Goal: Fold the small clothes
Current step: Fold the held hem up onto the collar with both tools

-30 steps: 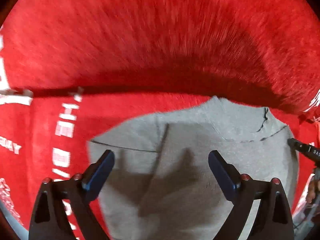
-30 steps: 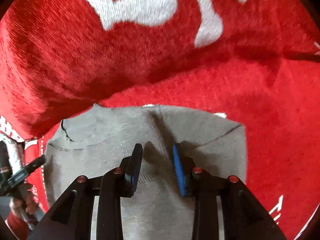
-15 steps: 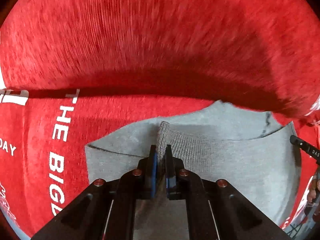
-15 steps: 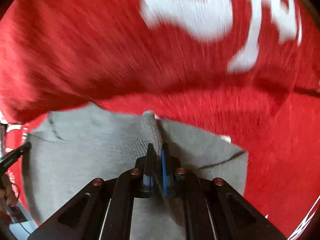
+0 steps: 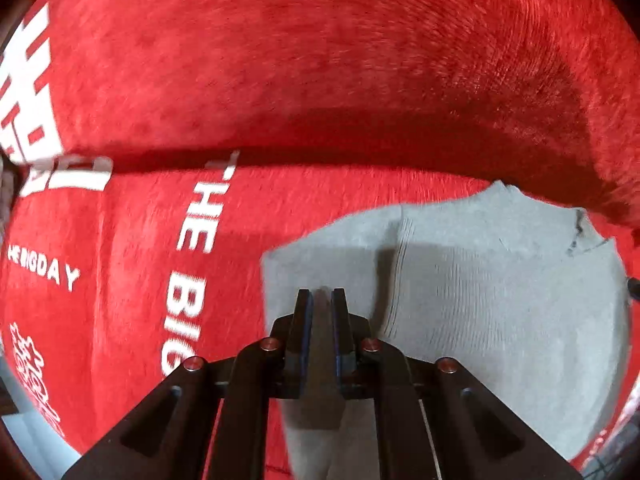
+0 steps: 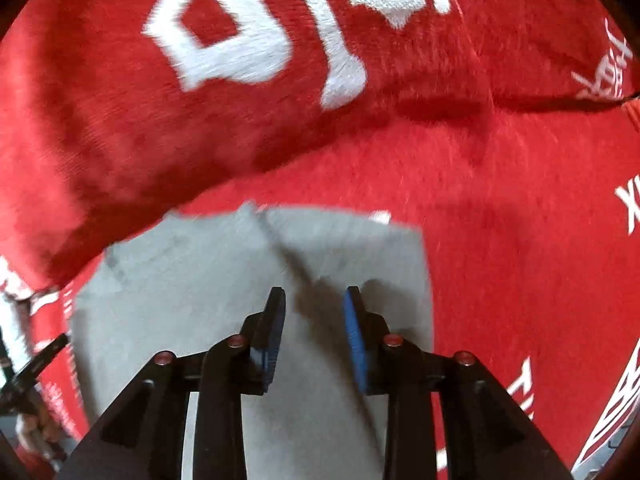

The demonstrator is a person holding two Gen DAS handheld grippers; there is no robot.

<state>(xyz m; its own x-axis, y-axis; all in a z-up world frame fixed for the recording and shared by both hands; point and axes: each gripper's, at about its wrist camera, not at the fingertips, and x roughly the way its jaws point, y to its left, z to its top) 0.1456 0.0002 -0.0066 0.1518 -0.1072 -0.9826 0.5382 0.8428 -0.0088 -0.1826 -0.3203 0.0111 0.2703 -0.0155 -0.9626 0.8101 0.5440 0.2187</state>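
Altogether two grippers and one small grey garment (image 5: 480,280) are showing, all over a red blanket (image 5: 320,80) with white lettering.

One grey knitted garment is lying flat on the red blanket, and it is appearing in both views. In the left wrist view it is filling the lower right, with a ribbed panel running down its middle and a thin dark seam line near its far right corner. In the right wrist view the same grey garment (image 6: 192,288) is sitting in the lower centre, with a raised crease running diagonally across it.

One left gripper (image 5: 321,300) is reaching in from the bottom of its view. Its two fingers are clenched together on a fold of the grey garment near the cloth's left edge, with grey fabric pinched between the dark pads.

One right gripper (image 6: 314,300) is reaching in from the bottom of its view. Its two fingers are standing apart, released, with blue pads facing each other over the crease and nothing gripped between them.

The red blanket is covering the whole surface and is rising in a soft hump behind the garment. White letters on it are reading "THE BIG" and "BIGDAY". Both views are slightly blurred.
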